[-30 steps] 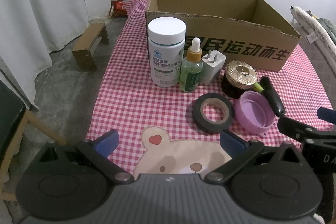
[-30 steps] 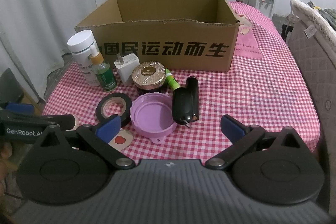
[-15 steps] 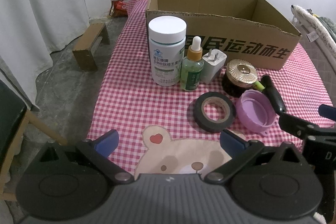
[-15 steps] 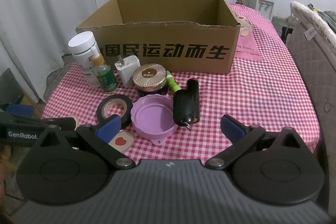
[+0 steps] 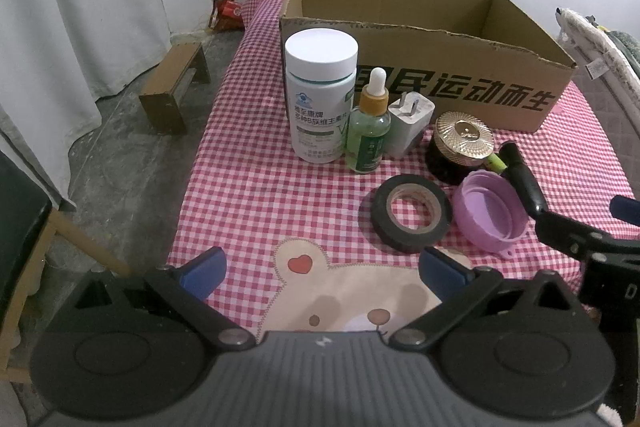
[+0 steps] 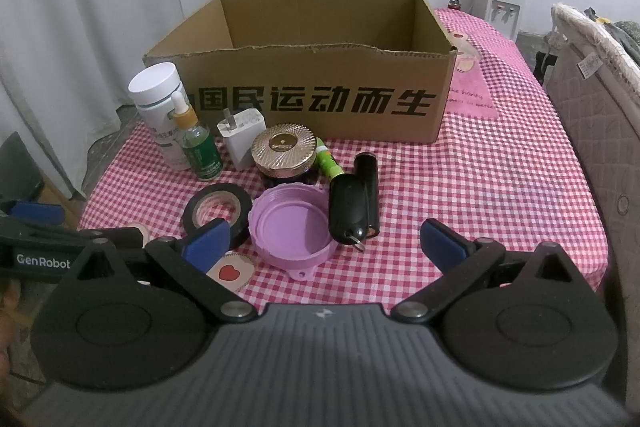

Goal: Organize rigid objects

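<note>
Object count on table
1 cardboard box (image 6: 320, 75), 1 white bottle (image 5: 320, 95), 1 dropper bottle (image 5: 369, 131), 1 charger (image 5: 408, 123), 1 gold-lidded jar (image 6: 283, 157), 1 tape roll (image 5: 411, 213), 1 purple lid (image 6: 289, 227), 1 green tube (image 6: 328, 163), 2 black items (image 6: 356, 205).

In the left wrist view, the right gripper (image 5: 592, 227) is cut off at the three o'clock edge, so only one finger and part of its body are seen. The green tube (image 5: 495, 160) is mostly hidden behind the gold-lidded jar (image 5: 464, 139). The first printed characters on the cardboard box (image 5: 460, 91) are covered by the white supplement bottle (image 5: 320, 95). In the right wrist view, the left gripper (image 6: 48, 227) is cut off at nine o'clock. The small print on the dropper bottle (image 6: 200, 147) cannot be read.
</note>
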A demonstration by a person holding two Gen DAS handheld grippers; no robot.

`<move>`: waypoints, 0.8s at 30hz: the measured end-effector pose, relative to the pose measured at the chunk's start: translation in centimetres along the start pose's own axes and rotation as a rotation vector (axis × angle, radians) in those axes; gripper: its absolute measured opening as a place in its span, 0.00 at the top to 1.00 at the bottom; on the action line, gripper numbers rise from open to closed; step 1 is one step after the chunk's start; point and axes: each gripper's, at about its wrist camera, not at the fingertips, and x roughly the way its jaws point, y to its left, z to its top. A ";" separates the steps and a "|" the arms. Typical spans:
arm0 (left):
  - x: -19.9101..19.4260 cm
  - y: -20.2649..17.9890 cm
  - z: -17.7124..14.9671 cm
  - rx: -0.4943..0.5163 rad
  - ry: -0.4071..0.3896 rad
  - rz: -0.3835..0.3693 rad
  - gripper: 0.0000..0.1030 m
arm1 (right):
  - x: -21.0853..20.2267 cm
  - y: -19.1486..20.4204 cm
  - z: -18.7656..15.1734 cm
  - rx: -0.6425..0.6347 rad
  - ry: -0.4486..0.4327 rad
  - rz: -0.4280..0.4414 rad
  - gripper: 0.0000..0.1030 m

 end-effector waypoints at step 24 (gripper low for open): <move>1.4 -4.2 2.4 0.190 -0.092 -0.188 0.00 | 0.5 -5.8 1.4 0.155 -0.078 0.019 0.01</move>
